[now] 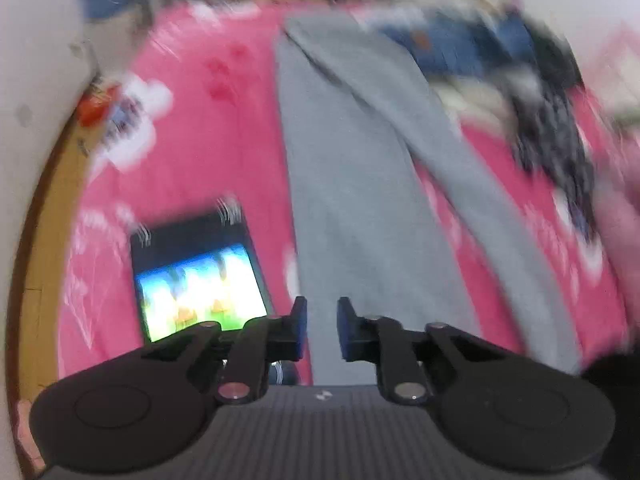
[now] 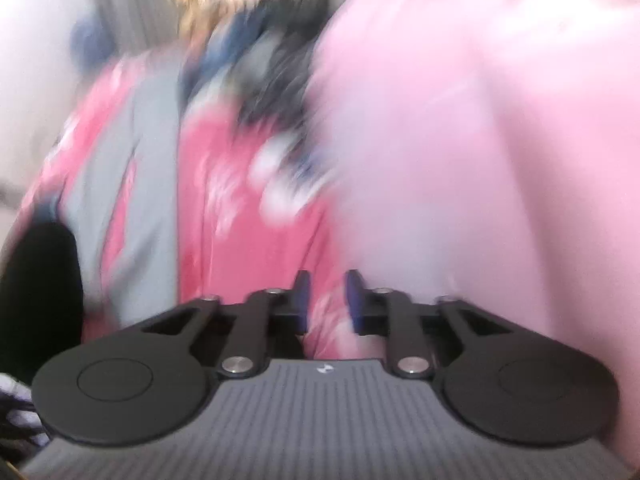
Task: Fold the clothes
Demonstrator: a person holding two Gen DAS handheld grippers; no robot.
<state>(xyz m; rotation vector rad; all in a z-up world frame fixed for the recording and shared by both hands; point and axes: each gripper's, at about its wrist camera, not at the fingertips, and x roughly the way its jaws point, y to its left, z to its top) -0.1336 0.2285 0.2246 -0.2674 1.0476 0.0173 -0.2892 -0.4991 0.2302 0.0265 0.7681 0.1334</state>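
Note:
A long grey garment (image 1: pixel 352 160), seemingly trousers with two legs, lies stretched over the pink patterned bedsheet (image 1: pixel 200 120). One leg runs straight toward my left gripper (image 1: pixel 322 320). Grey cloth fills the narrow gap between its pads, so it looks shut on that near end. The other leg slants off to the lower right. In the blurred right wrist view, my right gripper (image 2: pixel 328 300) hovers over the bedsheet (image 2: pixel 224 208). Its jaws stand slightly apart, with only sheet showing between them. The grey garment (image 2: pixel 132 168) lies to its left, apart from it.
A lit phone or tablet (image 1: pixel 196 276) lies on the sheet, left of the grey garment. A heap of blue and dark clothes (image 1: pixel 500 60) sits at the far right. Pale pink cloth (image 2: pixel 480 140) fills the right. A wooden bed edge (image 1: pixel 44 240) and wall bound the left.

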